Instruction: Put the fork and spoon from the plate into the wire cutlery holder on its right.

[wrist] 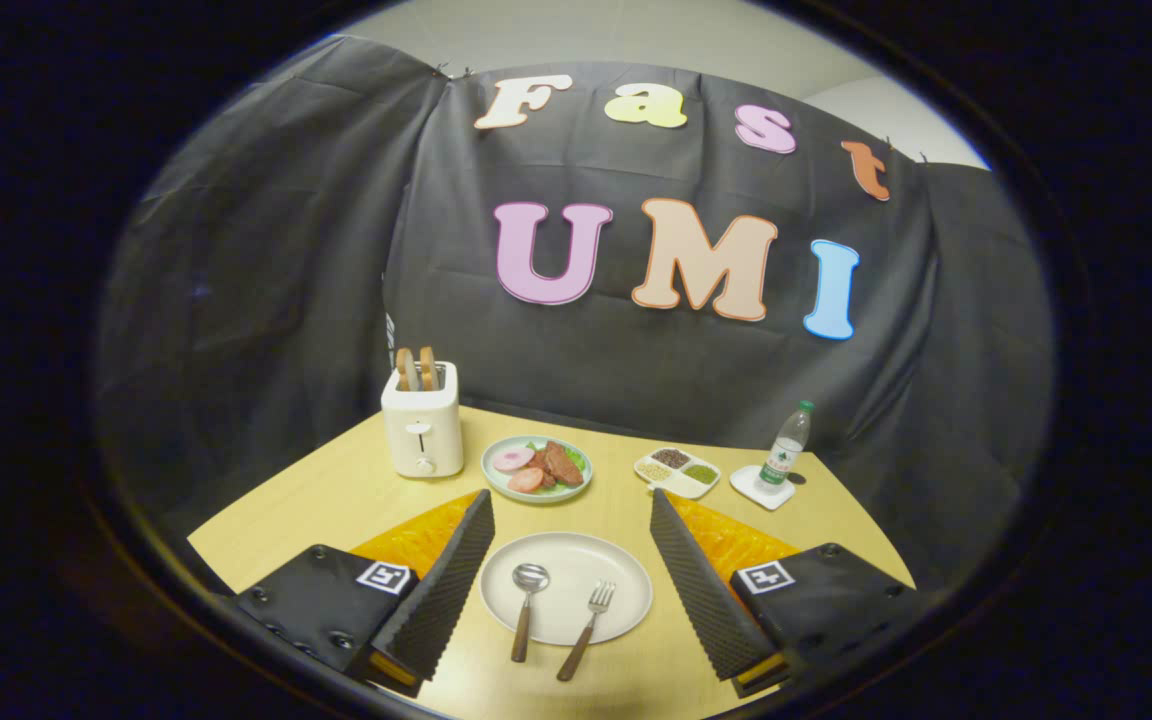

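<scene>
Pale cream plate (616,570) on a light wood table (336,490); spoon (526,600) and fork (588,620) silver with brown handles. White toaster (422,430), greenish plate of pink and reddish slices (536,467), bottle (784,450) seemingly green-capped.

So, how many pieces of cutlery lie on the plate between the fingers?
2. A wooden-handled metal spoon lies on the left of the round cream plate, and a wooden-handled metal fork on its right. Both sit between the open gripper's fingers, untouched.
</scene>
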Motion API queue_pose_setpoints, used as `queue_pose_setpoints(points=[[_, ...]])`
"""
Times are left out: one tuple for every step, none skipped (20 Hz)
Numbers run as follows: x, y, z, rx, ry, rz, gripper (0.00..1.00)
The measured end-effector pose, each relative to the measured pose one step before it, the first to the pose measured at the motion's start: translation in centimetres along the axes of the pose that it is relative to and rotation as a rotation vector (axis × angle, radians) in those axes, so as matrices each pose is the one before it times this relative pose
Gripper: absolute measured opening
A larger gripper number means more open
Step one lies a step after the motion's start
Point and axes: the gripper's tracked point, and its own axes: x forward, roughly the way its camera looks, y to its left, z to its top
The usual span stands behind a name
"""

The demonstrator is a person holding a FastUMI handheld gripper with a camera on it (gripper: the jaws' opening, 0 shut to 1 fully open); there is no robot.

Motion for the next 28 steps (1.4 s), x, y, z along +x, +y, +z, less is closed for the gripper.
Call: queue_pose_setpoints(points=[[0.106, -0.052, -0.021, -0.00138, 0.01121, -0.00335, 1.0], [0.014, -0.033, 0.059, -0.00005, 0.01044, -0.00282, 1.0], [0.098, -0.173, -0.174, 0.00288, 0.01304, -0.00712, 1.0], [0.109, -0.125, 0.0, 0.00305, 0.0126, -0.00663, 1.0], [0.229, -0.15, -0.258, 0.00315, 0.01646, -0.00827, 1.0], [0.311, -0.179, -0.292, -0.00023, 0.0217, -0.0094, 1.0], [0.4, -0.287, -0.446, -0.00265, 0.0279, -0.01209, 1.0], [0.129, -0.382, -0.327, -0.00045, 0.02953, -0.01142, 1.0], [0.263, -0.225, -0.438, 0.00507, 0.02496, -0.00983, 1.0], [0.279, -0.147, -0.282, 0.01219, 0.03216, -0.00747, 1.0], [0.285, -0.304, -0.663, 0.02071, 0.03668, -0.01339, 1.0], [0.24, -0.24, -0.495, 0.02639, 0.037, -0.01203, 1.0], [0.431, -0.223, -0.485, 0.03194, 0.03901, -0.01056, 1.0], [0.218, -0.21, -0.4, 0.03127, 0.04126, -0.01346, 1.0], [0.377, -0.29, -0.623, 0.02842, 0.04277, -0.01697, 1.0], [0.255, -0.302, -0.425, 0.02118, 0.04159, -0.01693, 1.0], [0.299, -0.227, -0.66, 0.01435, 0.04425, -0.01411, 1.0], [0.267, -0.352, -0.756, 0.00703, 0.0454, -0.01797, 1.0], [0.354, -0.342, -0.648, -0.00047, 0.0445, -0.01903, 1.0], [0.303, -0.201, -0.727, -0.00434, 0.04484, -0.0176, 1.0], [0.442, -0.139, -1.079, -0.00584, 0.05288, -0.01245, 1.0], [0.46, -0.103, -0.773, -0.00779, 0.04931, -0.01179, 1.0], [0.649, 0.012, -0.761, -0.00896, 0.05098, -0.01168, 1.0], [0.375, -0.02, -0.827, -0.00911, 0.0517, -0.01234, 1.0], [0.571, 0.009, -0.923, -0.01091, 0.04866, -0.0135, 1.0], [0.393, -0.201, -0.697, -0.00973, 0.04656, -0.01447, 1.0], [0.599, -0.219, -0.639, -0.00829, 0.04182, -0.01659, 1.0], [0.555, -0.048, -0.551, -0.00848, 0.03898, -0.00578, 0.98]])
